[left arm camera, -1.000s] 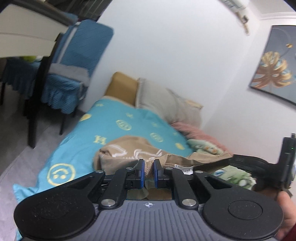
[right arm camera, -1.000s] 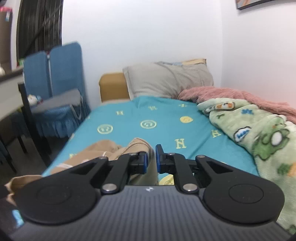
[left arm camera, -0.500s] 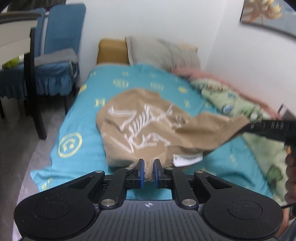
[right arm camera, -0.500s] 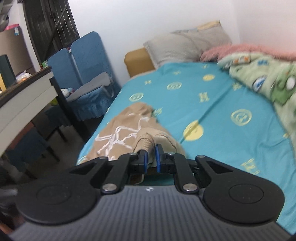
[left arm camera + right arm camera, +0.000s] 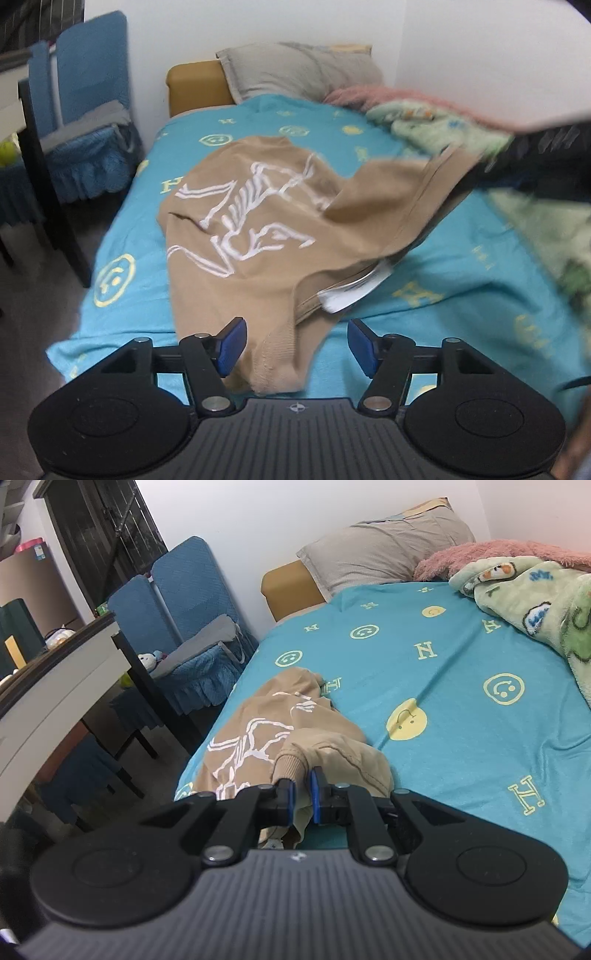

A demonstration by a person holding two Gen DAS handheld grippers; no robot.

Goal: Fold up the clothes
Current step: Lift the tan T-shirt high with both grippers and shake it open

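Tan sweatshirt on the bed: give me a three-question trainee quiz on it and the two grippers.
1. True or false: the left gripper pinches the tan sweatshirt.
2. Which gripper is clamped on the sweatshirt's ribbed cuff?
   A. left B. right C. neither
3. Fill in: the sweatshirt lies on a ____ bedsheet printed with smiley faces.

Key:
1. False; its jaws have just been opening, with fabric lying loose between them.
2. B, the right gripper.
3. Teal.

Both views look forward and down along their own claw from the foot of the bed [image 5: 461, 266], close over it. The left wrist view faces the headboard squarely; the right wrist view is angled. Both share the tan sweatshirt [image 5: 258, 236], grey pillow [image 5: 384, 554] and blue chairs [image 5: 184, 590].
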